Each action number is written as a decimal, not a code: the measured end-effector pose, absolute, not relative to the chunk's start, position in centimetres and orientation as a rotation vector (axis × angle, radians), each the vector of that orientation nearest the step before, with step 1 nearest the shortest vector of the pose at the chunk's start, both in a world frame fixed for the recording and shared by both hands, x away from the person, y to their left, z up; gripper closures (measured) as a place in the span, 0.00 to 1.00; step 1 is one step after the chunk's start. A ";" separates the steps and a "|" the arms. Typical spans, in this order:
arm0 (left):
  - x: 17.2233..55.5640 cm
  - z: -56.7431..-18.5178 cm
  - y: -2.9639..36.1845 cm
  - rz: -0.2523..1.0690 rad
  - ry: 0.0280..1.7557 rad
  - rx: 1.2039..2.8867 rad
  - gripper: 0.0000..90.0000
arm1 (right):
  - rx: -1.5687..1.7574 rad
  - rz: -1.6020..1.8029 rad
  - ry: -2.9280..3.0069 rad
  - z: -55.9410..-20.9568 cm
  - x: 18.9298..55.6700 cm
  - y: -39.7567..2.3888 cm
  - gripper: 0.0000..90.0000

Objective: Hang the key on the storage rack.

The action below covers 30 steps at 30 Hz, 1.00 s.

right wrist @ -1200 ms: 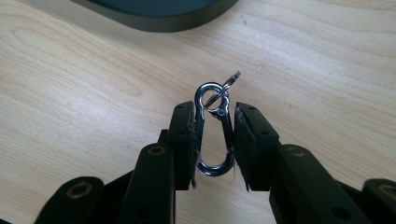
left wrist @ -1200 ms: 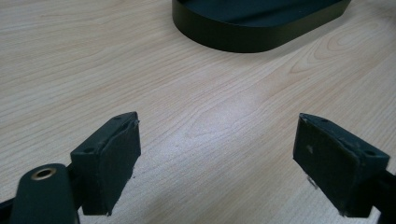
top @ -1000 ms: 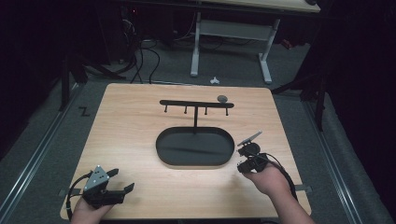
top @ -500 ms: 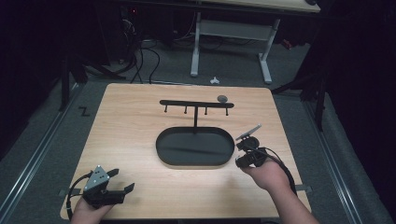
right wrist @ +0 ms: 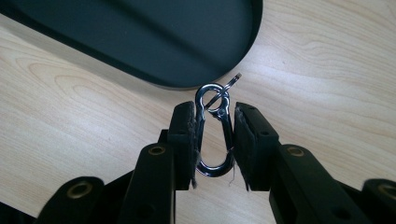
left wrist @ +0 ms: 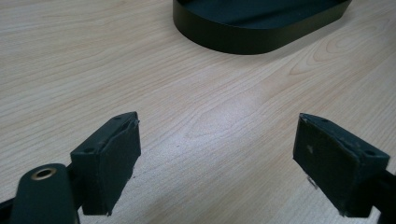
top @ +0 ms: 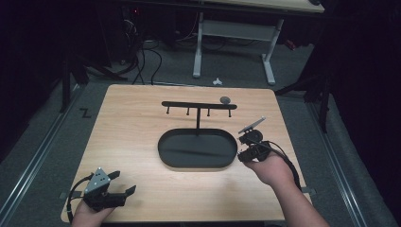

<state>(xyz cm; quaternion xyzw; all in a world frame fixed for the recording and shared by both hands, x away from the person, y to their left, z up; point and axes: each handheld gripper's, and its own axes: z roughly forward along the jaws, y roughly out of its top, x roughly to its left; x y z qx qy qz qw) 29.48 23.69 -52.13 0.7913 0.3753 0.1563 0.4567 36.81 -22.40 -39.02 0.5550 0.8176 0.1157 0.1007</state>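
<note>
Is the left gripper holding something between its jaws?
No, the left gripper stands wide open, with bare wooden table between its jaws.

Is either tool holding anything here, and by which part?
Right tool clamps a small silver metal snap clip by its long sides; left tool holds nothing.

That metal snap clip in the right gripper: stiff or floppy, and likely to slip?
The snap clip looks like polished metal, so probably rigid and light for its size. Its smooth, rounded sides sit between the flat pads of the right gripper, so it could pivot or slip if knocked. The small ring at its top probably swings freely.
</note>
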 end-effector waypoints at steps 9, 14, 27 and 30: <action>29.5 -52.2 23.7 0.381 0.924 1.954 0.17 | 1.629 0.343 2.412 -38.4 37.0 -22.2 0.77; 29.5 -52.1 23.7 0.381 0.924 1.953 0.17 | 1.616 0.354 2.410 -38.0 37.2 -22.2 0.77; 29.5 -52.1 23.7 0.381 0.925 1.951 0.17 | 1.600 0.367 2.381 -36.0 38.1 -21.6 0.77; 29.5 -52.1 23.7 0.380 0.925 1.952 0.17 | 1.589 0.375 2.375 -35.6 38.4 -21.4 0.77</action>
